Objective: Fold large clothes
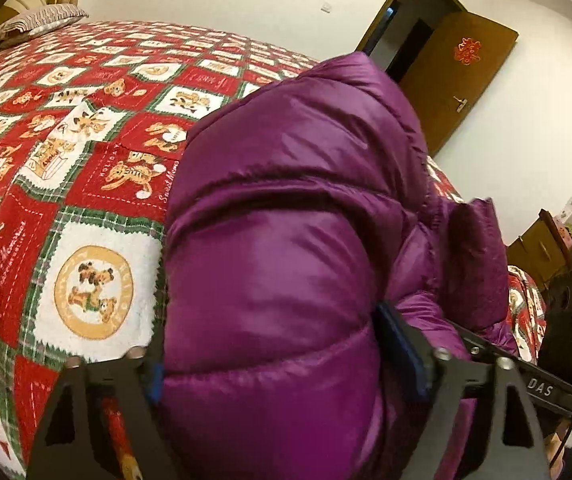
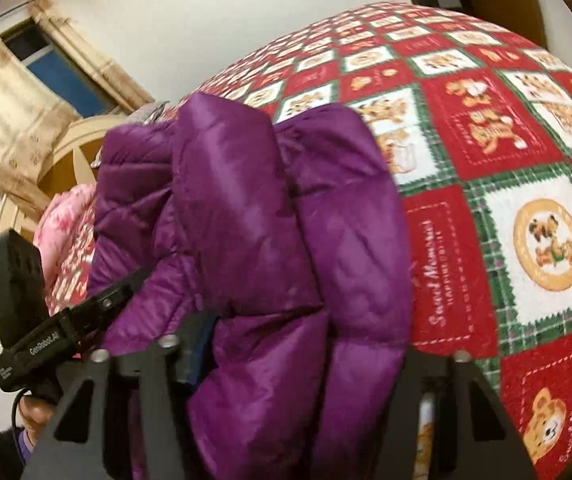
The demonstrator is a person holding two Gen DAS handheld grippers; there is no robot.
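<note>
**Both grippers on bundled purple jacket**

Purple down jacket [image 1: 286,240] bunched on bear-print bedspread [image 1: 66,160], filling frame centre in both views. Left gripper [image 1: 282,364] fingers wide, clamping a thick fold. Right gripper [image 2: 305,356] fingers narrower, pinching the jacket's lower edge, bottom centre.

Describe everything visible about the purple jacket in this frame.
The purple jacket is a glossy, puffy quilted garment, bunched into a thick bundle on the red bear-print bedspread. Stitched channels cross its shiny shell. Both the left gripper and right gripper have its padding bulging between their fingers. No zipper or label is visible.
</note>
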